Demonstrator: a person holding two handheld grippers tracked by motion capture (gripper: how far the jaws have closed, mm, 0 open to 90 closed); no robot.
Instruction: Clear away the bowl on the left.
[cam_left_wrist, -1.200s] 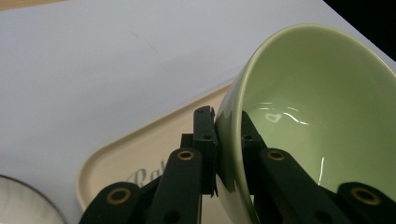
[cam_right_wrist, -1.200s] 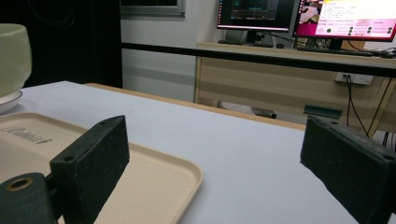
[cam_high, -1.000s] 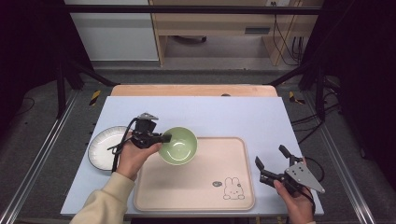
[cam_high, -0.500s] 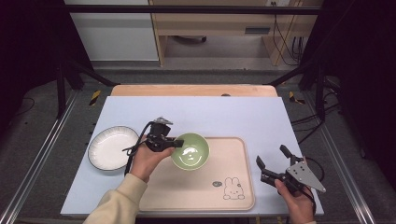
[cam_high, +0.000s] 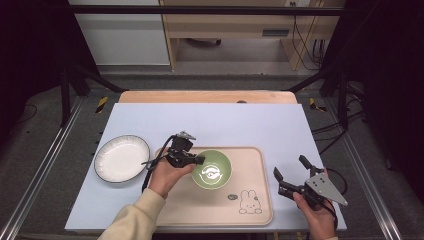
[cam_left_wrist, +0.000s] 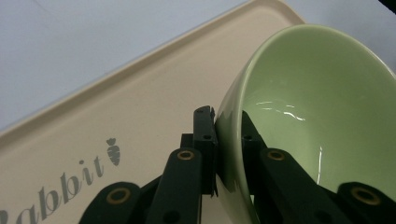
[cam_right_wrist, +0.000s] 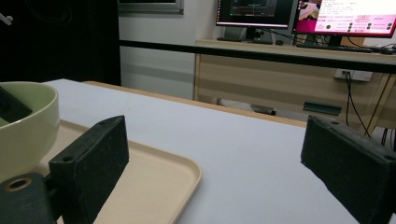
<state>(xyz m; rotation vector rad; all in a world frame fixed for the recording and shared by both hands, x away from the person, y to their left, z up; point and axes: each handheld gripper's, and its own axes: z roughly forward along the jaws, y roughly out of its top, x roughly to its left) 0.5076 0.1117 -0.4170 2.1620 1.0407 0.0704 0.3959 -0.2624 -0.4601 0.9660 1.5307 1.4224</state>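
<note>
A glossy pale-green ceramic bowl (cam_high: 212, 169) with a round rim and a faint white mark at its bottom sits over the left half of a beige plastic tray (cam_high: 250, 212) printed with a small rabbit and the word "Rabbit". In the left gripper view the bowl (cam_left_wrist: 308, 112) appears tipped, its smooth inside catching thin white glints. The left tongs (cam_high: 199, 160) are clamped on the bowl's near-left rim, one jaw outside the wall and one inside. The right tongs (cam_high: 291, 173) hang with jaws wide apart just off the tray's right edge, above the pale blue worktop (cam_high: 210, 120). A round white plate with a dark rim (cam_high: 122, 157) lies left of the tray. Compared with half a second ago, the bowl and left tongs have shifted right, farther onto the tray; the right tongs have hardly moved.
</note>
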